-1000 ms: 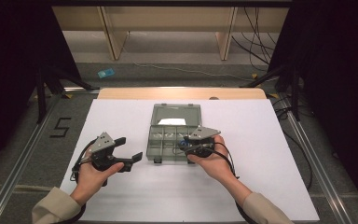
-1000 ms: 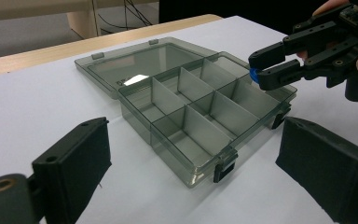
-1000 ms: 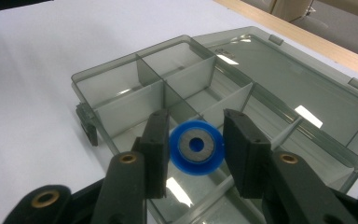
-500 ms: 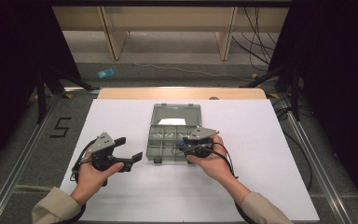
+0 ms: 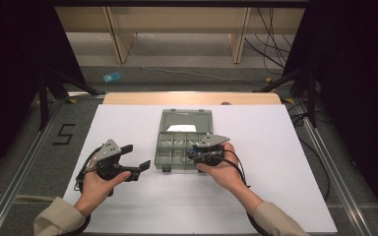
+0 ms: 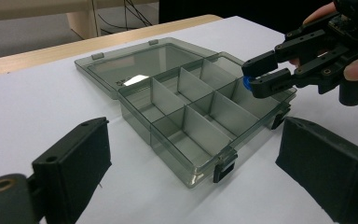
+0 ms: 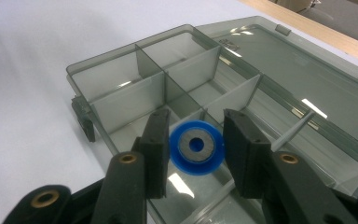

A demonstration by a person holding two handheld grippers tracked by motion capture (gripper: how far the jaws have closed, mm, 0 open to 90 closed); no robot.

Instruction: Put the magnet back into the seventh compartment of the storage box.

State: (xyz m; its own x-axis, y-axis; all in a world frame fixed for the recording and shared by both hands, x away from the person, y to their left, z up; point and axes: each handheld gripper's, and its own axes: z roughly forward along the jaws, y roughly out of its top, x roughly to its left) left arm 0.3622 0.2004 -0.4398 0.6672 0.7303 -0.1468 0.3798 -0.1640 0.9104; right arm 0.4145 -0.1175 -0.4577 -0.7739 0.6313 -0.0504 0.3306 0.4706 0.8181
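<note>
On the white table sheet (image 5: 128,206), the left gripper (image 5: 137,161) rests at the left, jaws wide apart around nothing, pointing at a smoky clear compartment box (image 5: 177,147) with its lid (image 5: 185,120) lying open flat behind. At the right, the right gripper (image 5: 193,156) hovers over the box's near right compartment, jaws clamped on a small blue disc (image 7: 196,147). The grey dividers (image 7: 186,70) stand close around it.
</note>
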